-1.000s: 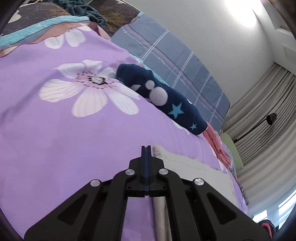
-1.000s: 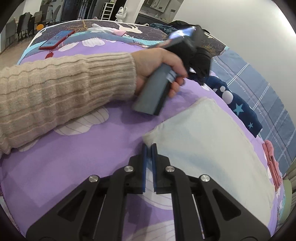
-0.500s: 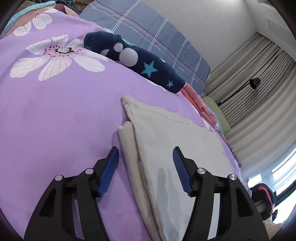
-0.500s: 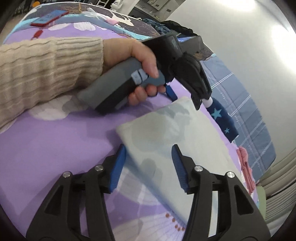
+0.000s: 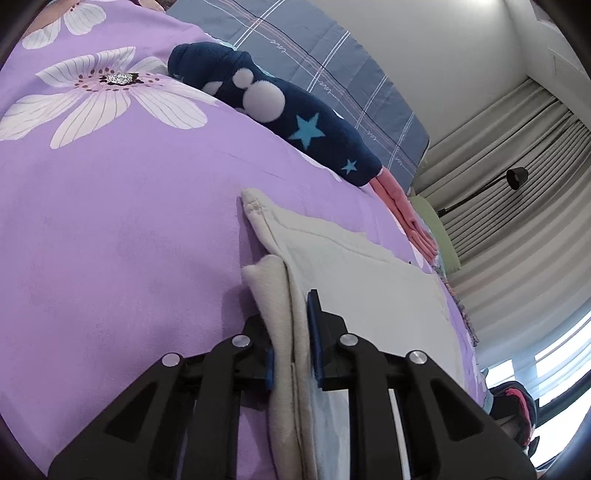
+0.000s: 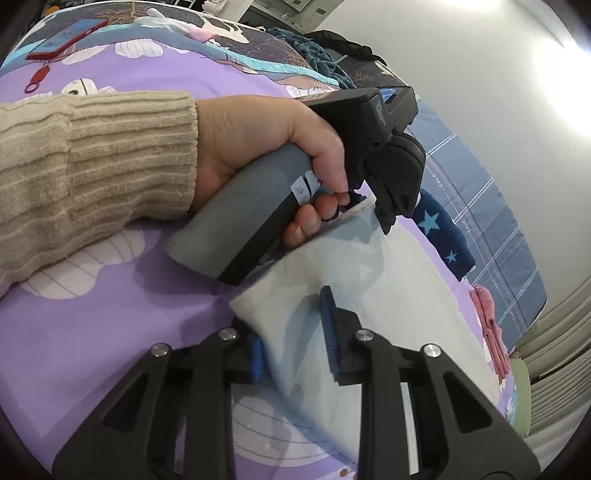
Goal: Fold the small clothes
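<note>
- Bedroom scene: purple floral bedsheet (image 5: 110, 221) is the work surface, grey curtains (image 5: 517, 184) at 3 o'clock in the left wrist view, red phone (image 6: 66, 35) at 11 o'clock in the right wrist view.
- Cream garment (image 5: 369, 288) lies flat mid-bed, already folded at least once; layered edges show at its near-left corner.
- Done pile, by the look of it: navy star garment (image 5: 295, 122) and pink garment (image 5: 406, 214) folded along the far edge, at 12 to 2 o'clock of the cream piece.
- Left gripper (image 5: 291, 339): jaws nearly closed, pinching the stacked cream edge between the blue pads.
- Right gripper (image 6: 291, 336): jaws part closed around the other near corner; cloth runs between the pads, but firm contact is blurred, so I cannot tell if it is gripped.
- Left hand (image 6: 258, 147) on the left gripper's handle, at 12 o'clock in the right wrist view.
- Versus half a second back: both sets of jaws were wide open above the cloth; now both have narrowed onto the corners. A second back both were shut, clear of the fabric.
- Progress guess: mid-task. Another fold of the cream piece looks next, then stacking.
</note>
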{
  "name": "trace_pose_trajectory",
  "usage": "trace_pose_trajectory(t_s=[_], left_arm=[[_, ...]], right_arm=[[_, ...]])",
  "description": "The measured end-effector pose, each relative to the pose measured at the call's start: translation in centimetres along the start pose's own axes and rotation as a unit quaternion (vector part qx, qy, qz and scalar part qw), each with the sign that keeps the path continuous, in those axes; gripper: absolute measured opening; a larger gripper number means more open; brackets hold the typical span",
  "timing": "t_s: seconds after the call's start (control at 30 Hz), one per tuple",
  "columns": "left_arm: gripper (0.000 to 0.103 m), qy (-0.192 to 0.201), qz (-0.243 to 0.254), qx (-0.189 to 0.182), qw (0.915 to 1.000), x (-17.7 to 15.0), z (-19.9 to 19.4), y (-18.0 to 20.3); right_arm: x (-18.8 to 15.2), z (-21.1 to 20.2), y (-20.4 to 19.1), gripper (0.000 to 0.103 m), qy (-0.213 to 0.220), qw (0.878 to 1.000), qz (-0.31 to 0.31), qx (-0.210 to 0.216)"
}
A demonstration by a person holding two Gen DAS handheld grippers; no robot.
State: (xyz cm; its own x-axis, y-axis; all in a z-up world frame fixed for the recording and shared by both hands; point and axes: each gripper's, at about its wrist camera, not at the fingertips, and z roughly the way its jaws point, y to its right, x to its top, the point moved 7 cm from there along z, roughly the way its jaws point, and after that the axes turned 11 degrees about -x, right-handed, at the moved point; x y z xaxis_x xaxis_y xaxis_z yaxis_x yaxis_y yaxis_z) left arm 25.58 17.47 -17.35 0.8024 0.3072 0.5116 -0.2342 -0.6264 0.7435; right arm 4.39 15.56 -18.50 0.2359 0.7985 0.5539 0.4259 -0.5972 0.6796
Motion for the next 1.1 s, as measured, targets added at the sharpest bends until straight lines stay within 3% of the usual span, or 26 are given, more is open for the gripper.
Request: trace_pose_trajectory(t_s=[0.07,0.1,0.23,0.4,0.67,1.1], left_arm=[[0.013,-0.002,0.002,0.012,0.9999,0.2,0.1,0.1],[0.011,-0.003,0.004,0.02,0.9998,0.3,0.1,0.2],[0.007,-0.004,0.05,0.061,0.9969,0.9,0.3,2.3],[0.007,-0.001,0.083,0.067,0.9943,2.0,-0.1,6.0],[0.007,-0.009,0.085,0.094,0.9918,3.1,1.1,9.3],[0.007,-0.028,0.118,0.127,0.9844,2.8,6.9,15.4]], right_arm=[[0.1,0.3,0.2,0.014,-0.007,1.0,0.012,0.005],[0.1,0.1,0.8,0.004,-0.007,1.0,0.029,0.01],[0.1,-1.4,4.0,0.003,0.003,0.994,0.1,0.034],[-0.3,-2.8,7.4,0.003,0.015,0.987,0.153,0.04],[-1.6,-4.1,12.1,0.003,0.029,0.976,0.214,0.04],[-7.5,-4.7,19.7,0.003,0.026,0.946,0.32,0.048]])
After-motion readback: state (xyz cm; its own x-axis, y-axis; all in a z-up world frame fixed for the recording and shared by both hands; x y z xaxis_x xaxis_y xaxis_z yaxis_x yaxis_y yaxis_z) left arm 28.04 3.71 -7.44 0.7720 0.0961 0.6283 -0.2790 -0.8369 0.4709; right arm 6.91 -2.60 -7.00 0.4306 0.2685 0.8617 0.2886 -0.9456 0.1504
